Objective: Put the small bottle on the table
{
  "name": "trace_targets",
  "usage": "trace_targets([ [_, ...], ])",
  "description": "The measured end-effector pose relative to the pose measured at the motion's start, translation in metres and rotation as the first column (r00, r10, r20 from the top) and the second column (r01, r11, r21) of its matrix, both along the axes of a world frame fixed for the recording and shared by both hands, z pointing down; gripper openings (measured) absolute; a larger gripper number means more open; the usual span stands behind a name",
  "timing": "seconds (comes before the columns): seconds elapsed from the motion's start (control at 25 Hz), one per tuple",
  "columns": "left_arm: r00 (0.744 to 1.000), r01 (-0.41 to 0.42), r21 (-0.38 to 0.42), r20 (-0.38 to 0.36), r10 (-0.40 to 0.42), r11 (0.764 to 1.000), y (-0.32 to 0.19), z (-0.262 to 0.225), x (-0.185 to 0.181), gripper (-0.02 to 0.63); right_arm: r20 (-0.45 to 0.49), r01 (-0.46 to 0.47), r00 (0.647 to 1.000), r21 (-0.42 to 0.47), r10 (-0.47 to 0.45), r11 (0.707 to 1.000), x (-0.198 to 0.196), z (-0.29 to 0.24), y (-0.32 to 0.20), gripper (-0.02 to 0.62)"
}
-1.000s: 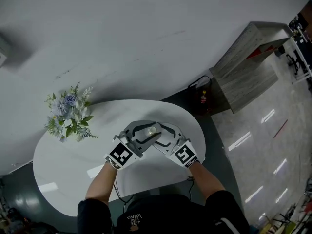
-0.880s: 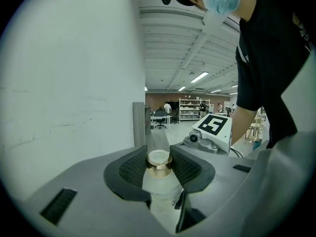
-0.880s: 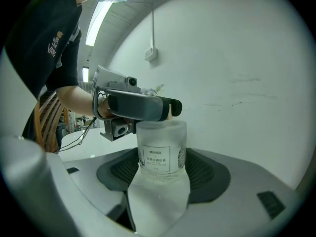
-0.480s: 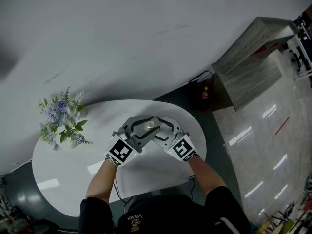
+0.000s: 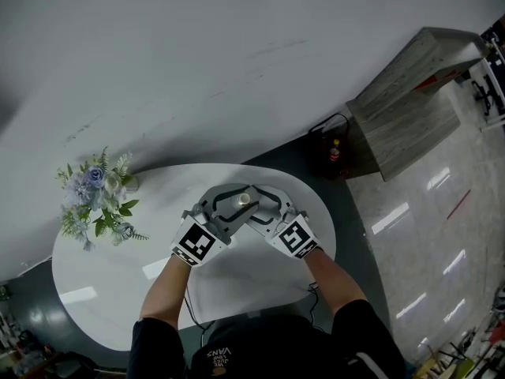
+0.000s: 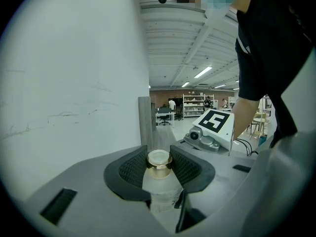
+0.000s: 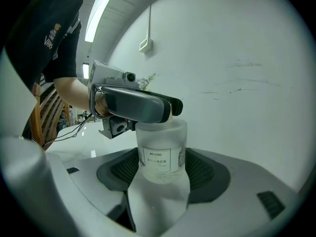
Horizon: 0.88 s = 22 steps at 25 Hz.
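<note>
A small frosted bottle (image 5: 245,200) is held upright over white oval table's (image 5: 102,275) far half; gold-collared cap (image 6: 159,161) clamped by left gripper (image 6: 159,164), body by right gripper (image 7: 161,167).

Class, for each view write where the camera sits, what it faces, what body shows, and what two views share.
Head view: head-mounted, facing down at the table; both forearms show.
Left gripper view: on left gripper, facing the bottle neck; right forearm shows.
Right gripper view: on right gripper, facing the bottle label; left arm shows.
Shared: the bottle.
</note>
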<state>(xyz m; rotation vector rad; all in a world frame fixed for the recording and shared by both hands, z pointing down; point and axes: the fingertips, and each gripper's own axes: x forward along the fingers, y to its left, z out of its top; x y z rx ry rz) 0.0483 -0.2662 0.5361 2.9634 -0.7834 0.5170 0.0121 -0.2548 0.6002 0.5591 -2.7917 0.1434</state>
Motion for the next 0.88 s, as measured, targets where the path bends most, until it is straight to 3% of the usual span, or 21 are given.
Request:
trace_targets([
  [0.88, 1.000, 0.004, -0.004, 0.005, -0.004, 1.000, -0.003, 0.014, -0.003, 0.161, -0.019, 0.010, 1.000, -0.065, -0.011, 0.998, -0.004, 0.014, -0.002, 0.262],
])
